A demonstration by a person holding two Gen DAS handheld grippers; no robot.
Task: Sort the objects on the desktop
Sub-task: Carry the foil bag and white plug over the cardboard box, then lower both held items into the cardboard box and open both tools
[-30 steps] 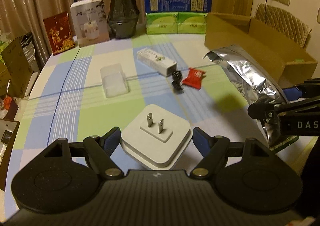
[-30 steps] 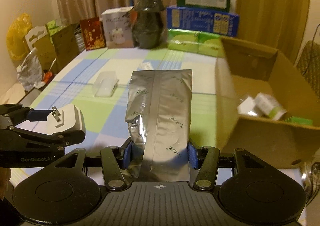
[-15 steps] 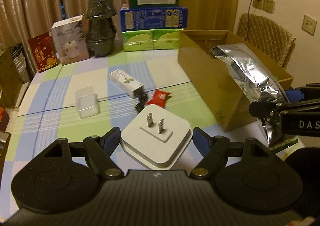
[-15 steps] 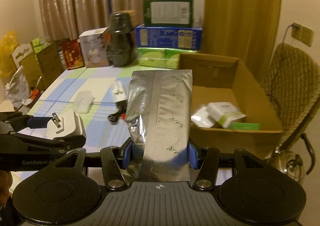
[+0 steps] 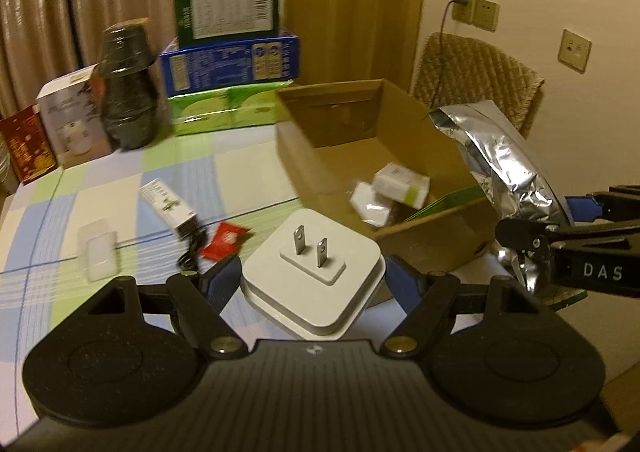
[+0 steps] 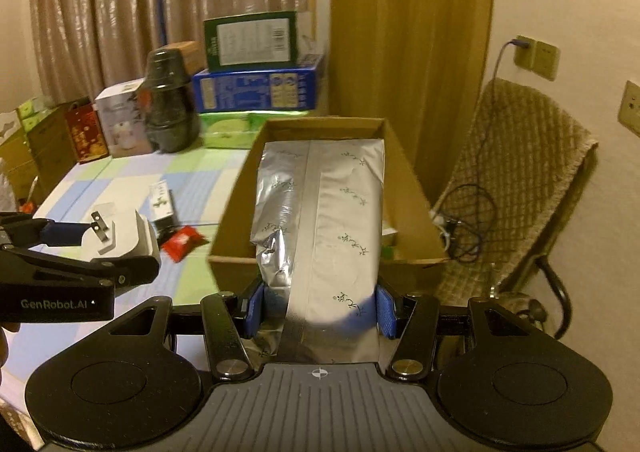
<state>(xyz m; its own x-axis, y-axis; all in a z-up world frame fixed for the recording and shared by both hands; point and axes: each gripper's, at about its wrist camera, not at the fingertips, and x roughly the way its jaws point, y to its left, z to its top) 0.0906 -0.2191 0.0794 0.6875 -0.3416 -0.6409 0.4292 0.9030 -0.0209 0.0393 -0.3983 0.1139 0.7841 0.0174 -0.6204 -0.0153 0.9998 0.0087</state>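
Over the checked blue-and-green tablecloth, both loads have advanced to the open brown cardboard box: left gripper clamped on the white square plug adapter, right gripper clamped on the silver foil pouch, ready for release inside.

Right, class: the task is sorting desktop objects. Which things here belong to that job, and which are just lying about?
Part of the job:
- white plug adapter, held in the left gripper
- silver foil bag, held in the right gripper
- cardboard box
- red packet

Lying about:
- woven chair
- dark jar
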